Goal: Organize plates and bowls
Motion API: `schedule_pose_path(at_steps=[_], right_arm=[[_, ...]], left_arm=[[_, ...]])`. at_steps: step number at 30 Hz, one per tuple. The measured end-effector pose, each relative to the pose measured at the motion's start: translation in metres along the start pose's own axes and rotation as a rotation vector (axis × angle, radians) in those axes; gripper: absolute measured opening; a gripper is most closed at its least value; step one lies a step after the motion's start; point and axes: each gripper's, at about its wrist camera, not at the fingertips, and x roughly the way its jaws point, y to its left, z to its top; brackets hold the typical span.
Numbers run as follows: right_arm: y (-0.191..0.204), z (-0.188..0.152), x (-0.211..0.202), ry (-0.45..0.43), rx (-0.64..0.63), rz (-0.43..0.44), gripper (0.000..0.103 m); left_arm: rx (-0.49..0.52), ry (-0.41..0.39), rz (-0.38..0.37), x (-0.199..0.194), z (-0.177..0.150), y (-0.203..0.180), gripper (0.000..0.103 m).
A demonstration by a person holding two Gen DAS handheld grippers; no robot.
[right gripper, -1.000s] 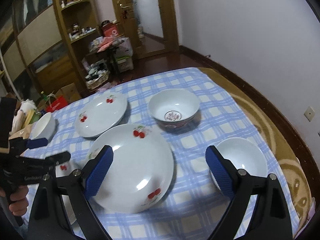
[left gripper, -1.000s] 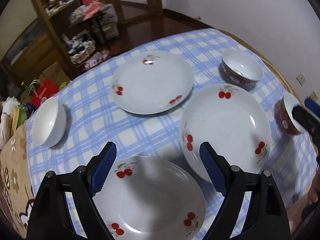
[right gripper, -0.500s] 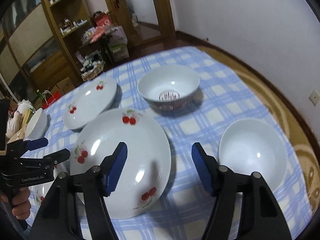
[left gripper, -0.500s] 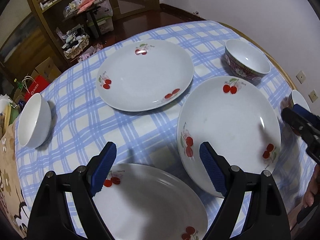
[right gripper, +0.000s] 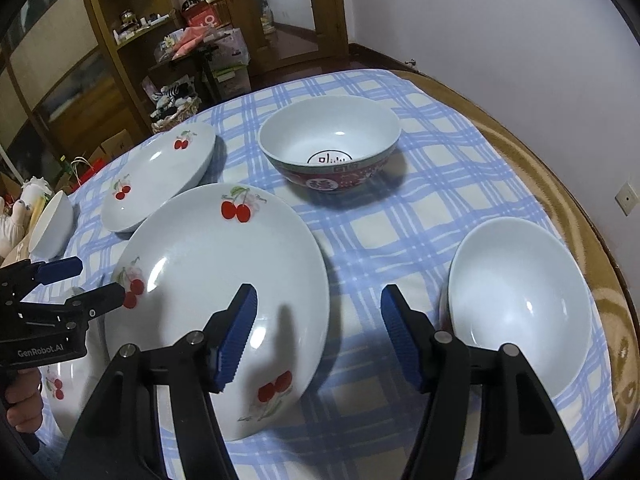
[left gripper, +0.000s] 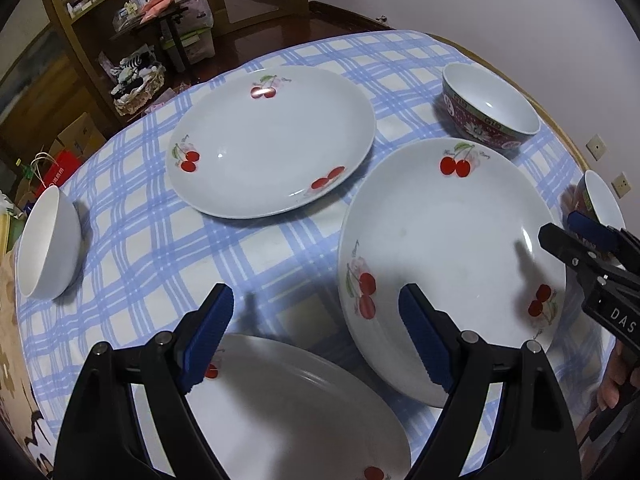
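Three white cherry-print plates lie on the blue checked tablecloth (left gripper: 132, 216): a far plate (left gripper: 272, 140), a right plate (left gripper: 448, 256) and a near plate (left gripper: 296, 412). A red patterned bowl (left gripper: 490, 112) stands at the back right, a white bowl (left gripper: 48, 244) at the left. My left gripper (left gripper: 316, 336) is open and empty over the near plate's far rim. My right gripper (right gripper: 318, 336) is open and empty over the right edge of the cherry plate (right gripper: 216, 296), between it and a white bowl (right gripper: 516, 304). The red bowl (right gripper: 332, 148) stands beyond.
The round table's wooden rim (right gripper: 552, 184) curves along the right by a white wall. Wooden shelves (right gripper: 120, 40) and floor clutter stand behind the table. A box and red bag (left gripper: 60, 160) sit on the floor at the left.
Both grippers have moved forward and lower over the table, so the plates look larger. The right gripper's jaws have narrowed somewhat. No dish has moved.
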Motion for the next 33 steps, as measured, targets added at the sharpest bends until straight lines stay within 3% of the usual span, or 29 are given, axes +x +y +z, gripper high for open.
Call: schedule_pose_path(at_steps=[2,5,11,15,21,28,33], right_arm=[[-0.003,-0.001,0.002,0.007,0.005,-0.007,0.067],[-0.005,-0.001,0.004,0.017,0.015,0.000,0.057],[-0.005,-0.002,0.003,0.012,0.009,0.001,0.055],[-0.004,-0.002,0.002,0.009,0.009,0.013,0.039],[-0.003,-0.002,0.005,0.028,0.010,0.055,0.019],[-0.004,-0.003,0.005,0.029,0.024,0.062,0.013],[-0.005,-0.002,0.007,0.034,0.021,0.057,0.013]], left_arm=[[-0.001,0.006,-0.007,0.002,-0.001,-0.001,0.080],[-0.001,0.015,-0.020,0.002,-0.003,-0.003,0.075],[-0.014,0.051,-0.048,0.011,-0.007,-0.006,0.050],[-0.004,0.045,-0.030,0.011,-0.009,-0.007,0.041],[-0.030,0.051,-0.073,0.012,-0.010,-0.004,0.029],[-0.051,0.053,-0.125,0.015,-0.011,-0.005,0.018],[-0.045,0.037,-0.124,0.015,-0.010,-0.006,0.018]])
